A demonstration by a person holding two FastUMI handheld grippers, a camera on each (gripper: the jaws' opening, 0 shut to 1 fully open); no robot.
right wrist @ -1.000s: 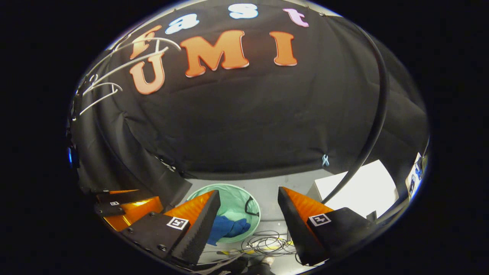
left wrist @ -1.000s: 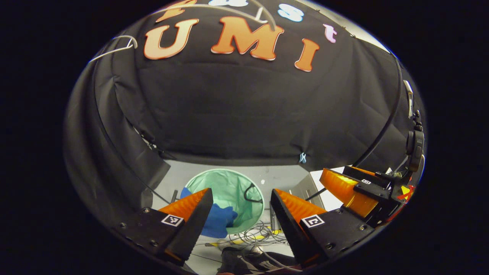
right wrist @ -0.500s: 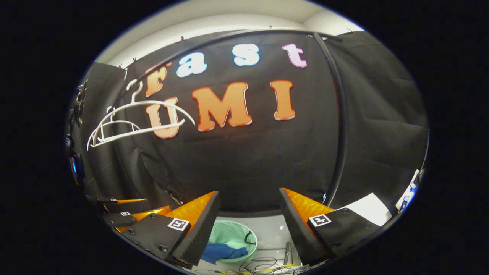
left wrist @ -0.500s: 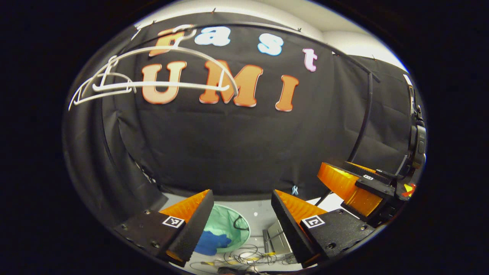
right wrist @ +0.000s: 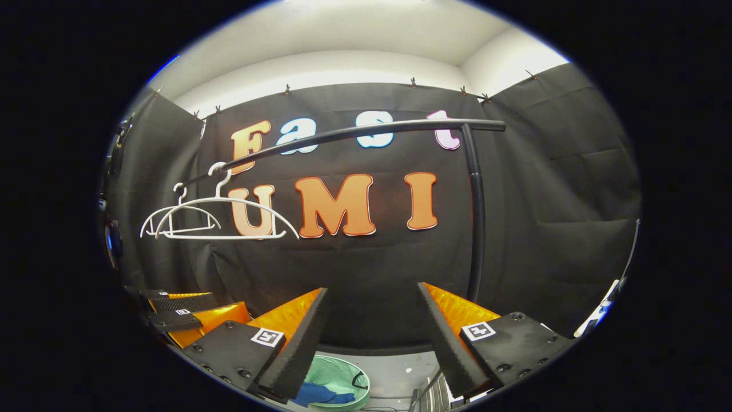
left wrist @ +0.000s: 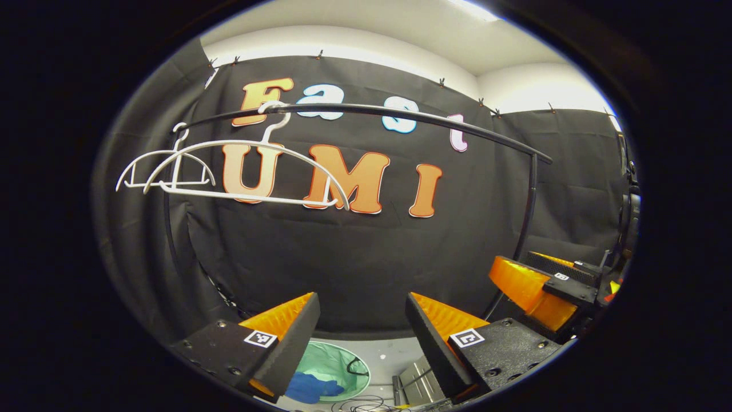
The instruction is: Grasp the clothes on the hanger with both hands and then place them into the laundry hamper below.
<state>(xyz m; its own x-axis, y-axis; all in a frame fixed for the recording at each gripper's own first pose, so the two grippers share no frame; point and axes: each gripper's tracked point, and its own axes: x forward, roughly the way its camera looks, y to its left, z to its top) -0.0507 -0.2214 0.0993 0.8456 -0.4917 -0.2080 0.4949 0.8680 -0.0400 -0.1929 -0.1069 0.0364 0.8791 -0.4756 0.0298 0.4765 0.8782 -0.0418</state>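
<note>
1. the left gripper [left wrist: 360, 320] is held up facing the booth's back wall, its fingers spread wide with nothing between them.
2. the right gripper [right wrist: 372, 315] is likewise spread wide and empty; in the left gripper view it shows off to the right side [left wrist: 534, 286], and the left one shows at the lower left of the right gripper view [right wrist: 189, 312].
3. the blue clothes [left wrist: 309, 387] lie bunched inside the pale green laundry hamper [left wrist: 349, 366] on the floor, low down between the fingers – also seen in the right gripper view [right wrist: 320, 395].
4. two white hangers [left wrist: 240, 171] hang bare on the black rail [left wrist: 400, 114] – a smaller one just left of the larger one.
5. loose cables [left wrist: 372, 405] lie on the floor near the hamper.
</note>
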